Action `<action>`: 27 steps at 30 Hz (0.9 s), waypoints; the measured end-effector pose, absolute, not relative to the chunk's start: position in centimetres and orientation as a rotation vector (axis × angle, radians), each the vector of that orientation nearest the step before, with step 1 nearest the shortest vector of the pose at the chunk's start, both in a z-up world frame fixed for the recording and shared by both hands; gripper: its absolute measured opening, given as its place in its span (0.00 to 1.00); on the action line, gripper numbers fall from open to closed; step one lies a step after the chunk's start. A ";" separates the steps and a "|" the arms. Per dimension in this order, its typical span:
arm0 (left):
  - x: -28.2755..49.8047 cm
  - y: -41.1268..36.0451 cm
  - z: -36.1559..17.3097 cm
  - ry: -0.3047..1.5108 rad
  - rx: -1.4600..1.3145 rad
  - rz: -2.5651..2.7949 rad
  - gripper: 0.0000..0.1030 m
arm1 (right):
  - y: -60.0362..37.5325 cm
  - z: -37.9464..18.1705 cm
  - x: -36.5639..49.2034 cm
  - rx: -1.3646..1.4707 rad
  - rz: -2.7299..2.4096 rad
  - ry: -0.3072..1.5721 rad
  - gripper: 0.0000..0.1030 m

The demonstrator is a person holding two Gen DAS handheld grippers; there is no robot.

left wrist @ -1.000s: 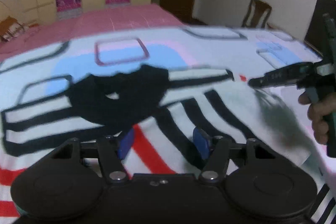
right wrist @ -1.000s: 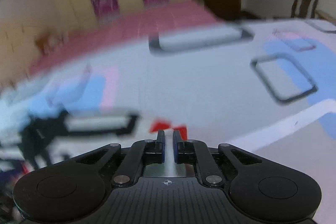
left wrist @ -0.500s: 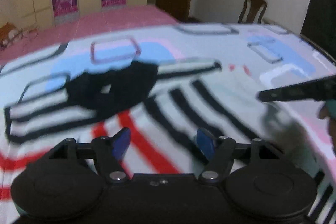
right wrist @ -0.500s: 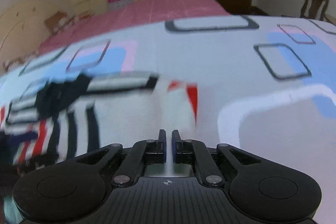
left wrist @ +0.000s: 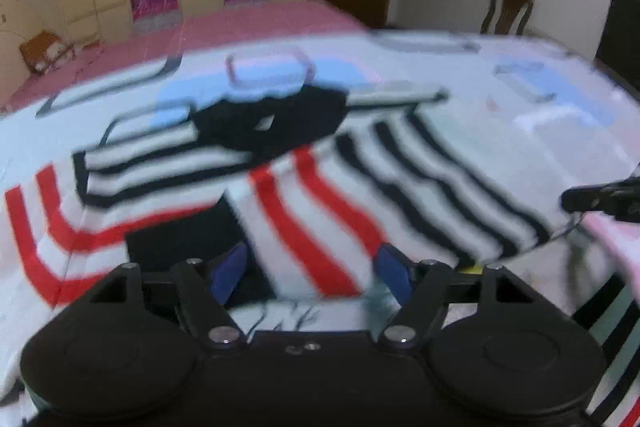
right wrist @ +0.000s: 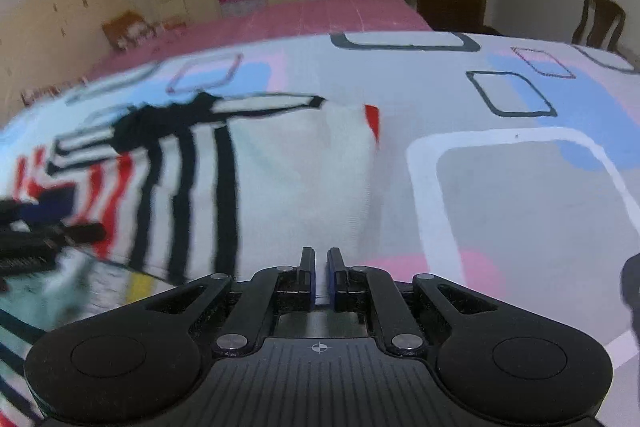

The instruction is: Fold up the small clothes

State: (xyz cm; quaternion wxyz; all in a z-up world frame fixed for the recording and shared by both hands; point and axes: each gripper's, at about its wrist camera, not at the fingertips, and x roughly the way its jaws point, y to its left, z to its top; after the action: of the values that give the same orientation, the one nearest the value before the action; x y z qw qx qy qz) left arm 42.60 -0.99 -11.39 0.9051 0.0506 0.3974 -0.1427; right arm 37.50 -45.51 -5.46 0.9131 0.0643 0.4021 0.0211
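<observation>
Lying blurred on the patterned sheet (right wrist: 500,195), the white knit garment with black and red stripes (left wrist: 328,195) appears pinched by right gripper (right wrist: 319,269) jaws; left gripper (left wrist: 312,269) jaws apart.

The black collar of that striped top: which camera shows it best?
The left wrist view. There the black collar lies near the middle of the picture, its opening visible, though blurred. In the right wrist view the collar sits far to the left, small and smeared, on the striped top.
</observation>
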 end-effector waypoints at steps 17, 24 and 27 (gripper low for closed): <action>39.5 4.6 -9.6 0.741 -0.017 -0.156 0.97 | -43.4 -4.9 37.1 0.165 -0.022 0.830 0.65; 34.2 15.7 -8.3 0.694 -0.239 0.077 0.76 | -40.9 -4.5 36.7 0.202 0.060 0.778 0.45; 30.9 22.3 -8.6 0.651 -0.393 0.225 0.61 | -39.1 -4.9 37.5 0.200 0.087 0.805 0.36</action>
State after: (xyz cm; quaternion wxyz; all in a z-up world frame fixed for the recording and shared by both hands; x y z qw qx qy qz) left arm 30.92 22.26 -8.58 0.9223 -0.1914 0.3173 0.1095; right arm 37.46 -39.11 -4.87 0.9143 0.0972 0.3909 0.0421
